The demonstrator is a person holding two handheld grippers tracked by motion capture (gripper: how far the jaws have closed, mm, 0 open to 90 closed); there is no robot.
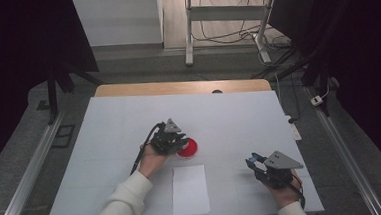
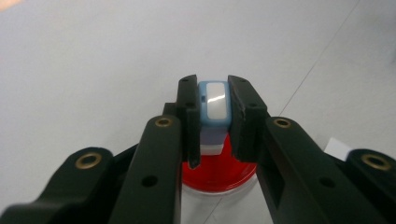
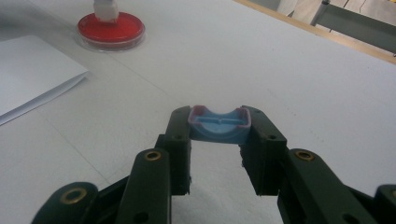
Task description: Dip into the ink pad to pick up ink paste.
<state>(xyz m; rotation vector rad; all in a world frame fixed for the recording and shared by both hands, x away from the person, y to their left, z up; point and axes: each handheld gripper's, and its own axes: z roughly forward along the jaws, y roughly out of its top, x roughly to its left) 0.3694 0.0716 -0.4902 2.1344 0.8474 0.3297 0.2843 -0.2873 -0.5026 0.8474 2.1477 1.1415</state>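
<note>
The left tool (image 2: 214, 100) is clamped on a small blue and white stamp (image 2: 214, 105). The stamp stands upright between the two black jaws, with its long side going up and down. Its white bottom points down at the red dish (image 2: 219, 175) right under it. In the left gripper view I cannot tell if the stamp touches the red or sits just above it. In the right gripper view a white block (image 3: 105, 10) seems to rest on the red dish (image 3: 110, 29).

The right tool (image 3: 218, 126) is clamped on a blue cap (image 3: 218, 126) with a pink rim. The cap lies sideways between the jaws, open side up, with its long side going from jaw to jaw. It sits low, near the bench (image 3: 289, 74).

In the high view the left tool (image 1: 169, 139) is near the middle of the bench (image 1: 129, 116), right beside the red dish (image 1: 188, 147). The right tool (image 1: 272, 167) is well apart from it, near the front edge on the right. A white sheet of paper (image 1: 189, 190) lies flat between the two hands, just in front of the dish.

I think the stamp is taking up red ink. The paper is next to the dish, on the person's side. The left hand is nearer to it. So the stamp likely has to lift up and come back a little toward the person to press on the paper. The cap waits in the right tool.
</note>
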